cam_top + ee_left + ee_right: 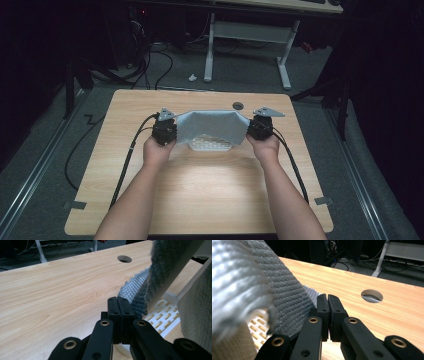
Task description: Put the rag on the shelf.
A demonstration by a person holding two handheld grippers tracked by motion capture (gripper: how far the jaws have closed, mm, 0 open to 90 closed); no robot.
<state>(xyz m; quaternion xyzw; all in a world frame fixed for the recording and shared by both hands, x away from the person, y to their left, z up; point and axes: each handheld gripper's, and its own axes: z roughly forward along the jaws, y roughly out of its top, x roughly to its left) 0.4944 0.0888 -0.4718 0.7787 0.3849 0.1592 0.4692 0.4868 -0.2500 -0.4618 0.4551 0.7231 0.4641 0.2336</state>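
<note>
Both tools are clenched: the left tool [165, 131] and right tool [260, 127] each grasp an end of the grey cloth [212, 125], stretched over a white slotted tray [212, 145] mid-desk [200, 200].

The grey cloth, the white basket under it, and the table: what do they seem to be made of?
Grey cloth: a woven or knitted textile, matte, seemingly a towel; ribbed weave shows in both gripper views.
White basket: probably plastic, smooth, with moulded slots in rows.
Table: light wood or wood-look laminate; grain lines and a slight sheen.
</note>
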